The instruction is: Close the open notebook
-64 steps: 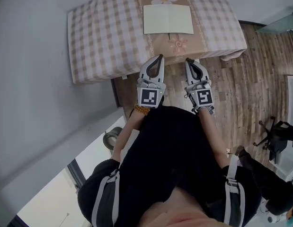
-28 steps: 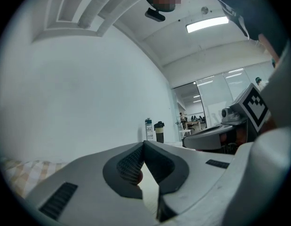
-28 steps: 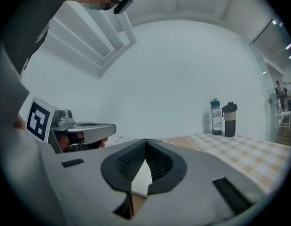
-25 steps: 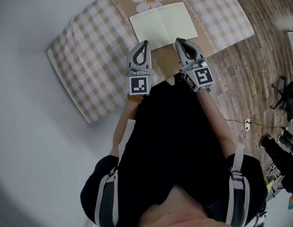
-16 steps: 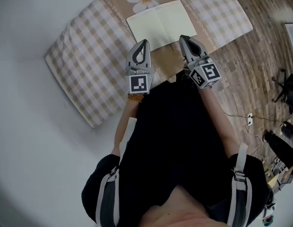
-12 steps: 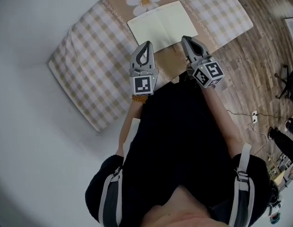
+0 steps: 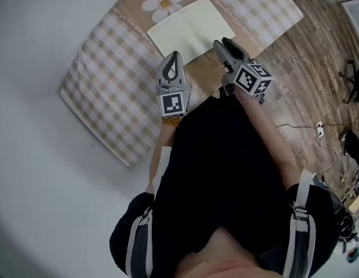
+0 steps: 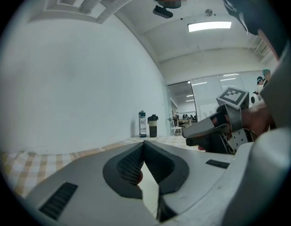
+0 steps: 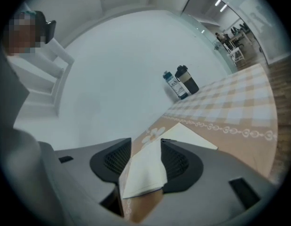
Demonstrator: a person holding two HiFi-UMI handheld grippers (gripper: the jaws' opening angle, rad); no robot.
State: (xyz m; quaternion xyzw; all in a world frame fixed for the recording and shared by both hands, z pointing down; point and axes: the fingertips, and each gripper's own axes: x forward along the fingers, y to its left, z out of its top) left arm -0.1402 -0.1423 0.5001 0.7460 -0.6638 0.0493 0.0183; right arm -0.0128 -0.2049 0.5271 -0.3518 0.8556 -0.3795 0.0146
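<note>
The open notebook [image 7: 185, 29] lies flat with pale blank pages on the tan runner of the checked tablecloth [image 7: 109, 80]. My left gripper [image 7: 173, 55] is shut and empty, its tips just short of the notebook's near edge; in the left gripper view its pads [image 8: 136, 161] meet. My right gripper [image 7: 221, 43], rolled onto its side, sits at the notebook's near right corner. Its jaws are opening. In the right gripper view the notebook's [image 9: 147, 171] corner lies between the parted jaws of the right gripper [image 9: 145, 144], and the pads do not press on it.
A daisy print [image 7: 163, 3] marks the runner beyond the notebook. Two bottles [image 9: 180, 84] stand at the table's far end by the white wall. Wooden floor [image 7: 318, 57] lies to the right of the table. The person's dark torso fills the lower head view.
Both grippers have come forward over the table's near edge to the notebook. The right gripper has rolled onto its side at the notebook's near right corner.
</note>
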